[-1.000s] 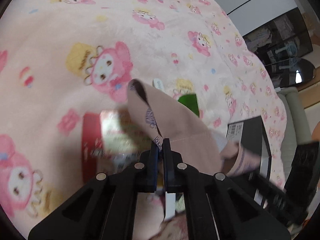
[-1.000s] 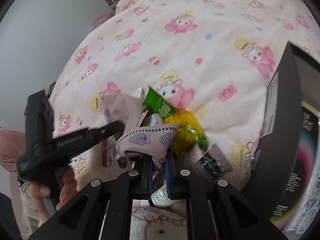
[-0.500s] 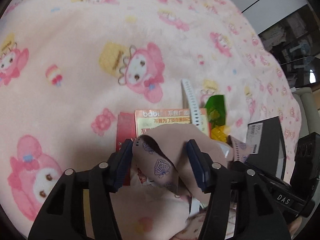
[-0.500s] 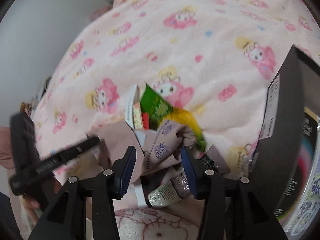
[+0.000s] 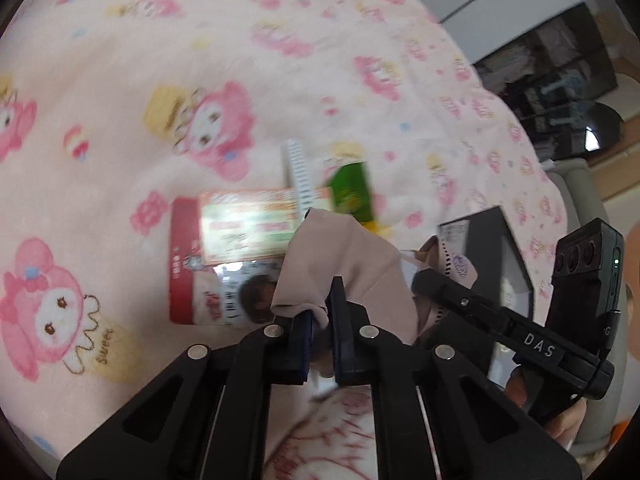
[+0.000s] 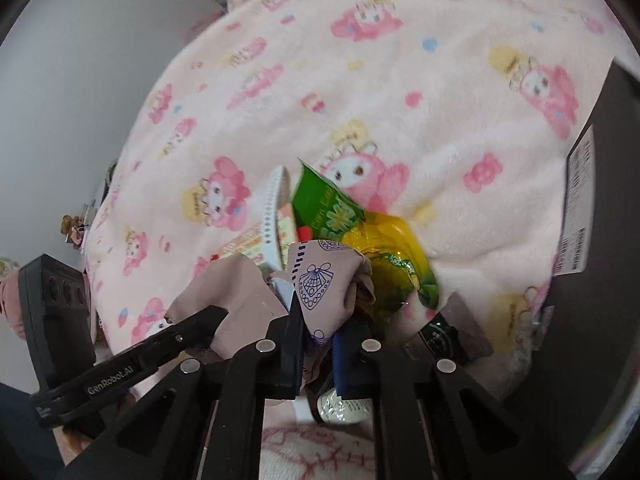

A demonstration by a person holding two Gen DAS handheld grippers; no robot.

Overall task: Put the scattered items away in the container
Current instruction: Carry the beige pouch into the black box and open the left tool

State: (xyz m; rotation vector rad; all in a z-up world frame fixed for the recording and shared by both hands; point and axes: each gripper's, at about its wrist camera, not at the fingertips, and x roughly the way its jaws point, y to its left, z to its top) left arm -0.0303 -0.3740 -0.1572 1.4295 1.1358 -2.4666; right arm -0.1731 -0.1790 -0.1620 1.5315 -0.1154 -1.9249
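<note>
The pink cloth [image 5: 340,256] – a soft piece printed with dark shell motifs – hung bunched between the two tools, just above the pile of loose items on the blanket. The left gripper [image 5: 320,320] was closing, its pads already pinching a fold of the plain side. The right gripper [image 6: 316,336] was closing too, and had the printed end of the same cloth [image 6: 320,284] nipped between its pads. So both held one item, each by a different edge, apparently to gather it before carrying it off.

Beneath and behind the cloth lay the rest of the clutter: a red and orange packet [image 5: 240,248] lying flat, a white ribbed strip [image 5: 298,176] across it, a green and yellow snack bag [image 6: 360,236], a dark sachet [image 6: 452,328] and a pale tube [image 6: 344,408] half hidden under the right tool.

The black container [image 6: 600,240] stood at the right edge of the right-hand view, near the pile but apart from it; its inside was mostly out of sight, so what it already held could not be told.

Judging by this, the tidying was at an early stage – the cloth was lifted but not yet stowed, and every other visible item still waited on the pink cartoon blanket [image 6: 400,80].
</note>
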